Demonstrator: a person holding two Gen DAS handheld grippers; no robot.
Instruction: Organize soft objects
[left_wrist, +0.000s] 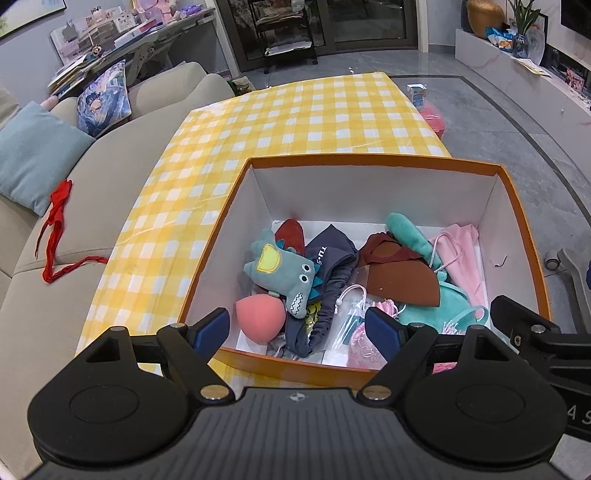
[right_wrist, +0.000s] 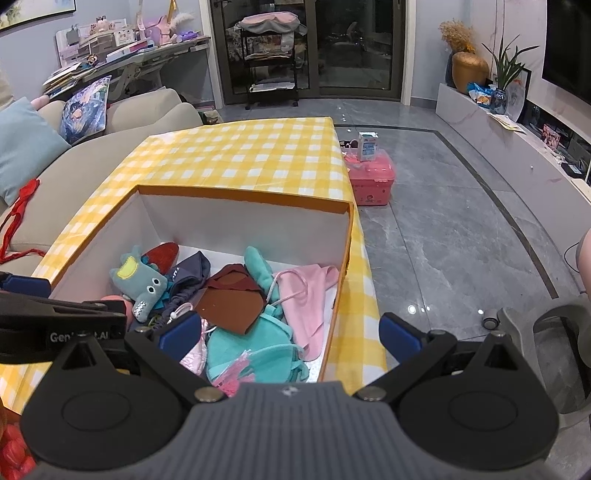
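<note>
Soft toys (left_wrist: 284, 275) and cloths (right_wrist: 310, 295) fill the box (left_wrist: 373, 162) on the bench (left_wrist: 295, 118); both hand-held grippers, left (left_wrist: 295, 332) and right (right_wrist: 290, 332), hover at 6 o'clock, wide open, empty.

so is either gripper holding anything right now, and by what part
Nothing is held. The left gripper and right gripper are both open, empty, above the orange box.

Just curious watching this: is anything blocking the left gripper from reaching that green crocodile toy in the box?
Nothing visible. The left gripper hangs open above the orange box, and the crocodile toy lies on top of the pile, uncovered.
</note>
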